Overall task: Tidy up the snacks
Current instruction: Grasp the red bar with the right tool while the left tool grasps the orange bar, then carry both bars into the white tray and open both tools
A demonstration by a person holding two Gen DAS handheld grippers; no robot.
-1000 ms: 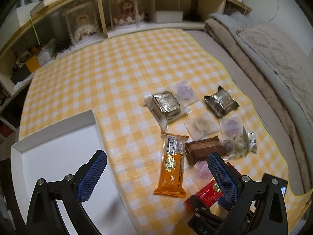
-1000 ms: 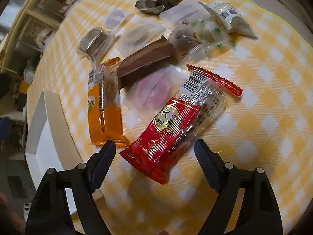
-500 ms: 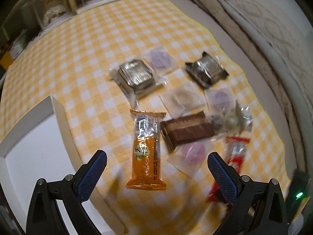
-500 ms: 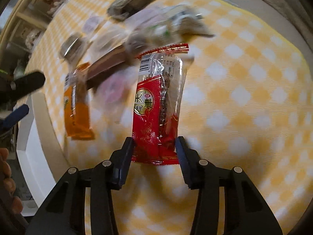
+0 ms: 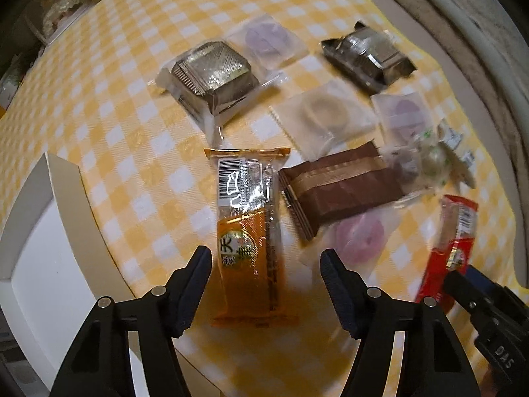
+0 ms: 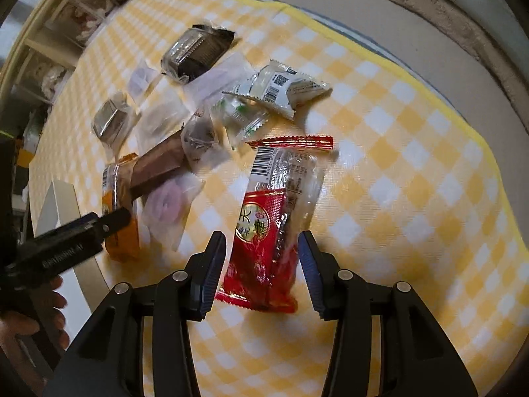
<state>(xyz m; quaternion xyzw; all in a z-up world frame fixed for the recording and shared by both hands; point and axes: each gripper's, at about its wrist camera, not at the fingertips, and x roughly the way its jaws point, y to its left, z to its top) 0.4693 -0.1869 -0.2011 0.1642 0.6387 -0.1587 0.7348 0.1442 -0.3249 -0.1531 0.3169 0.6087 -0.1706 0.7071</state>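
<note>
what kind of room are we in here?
Probably a home living or bedroom. A low table in a yellow checked cloth stands beside folded blankets or bedding, with wooden shelves of household clutter behind. Wrapped snacks lie scattered on the cloth.

A yellow-checked tablecloth (image 5: 109, 106) covers the table; wooden shelving (image 6: 49, 43) stands behind; grey bedding (image 5: 463, 16) lies alongside.

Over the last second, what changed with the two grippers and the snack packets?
The left gripper came down and narrowed around the orange packet, not yet gripping. The right gripper straddled the red packet, which turned lengthwise between its fingers. The other snacks and the white box stayed put.
</note>
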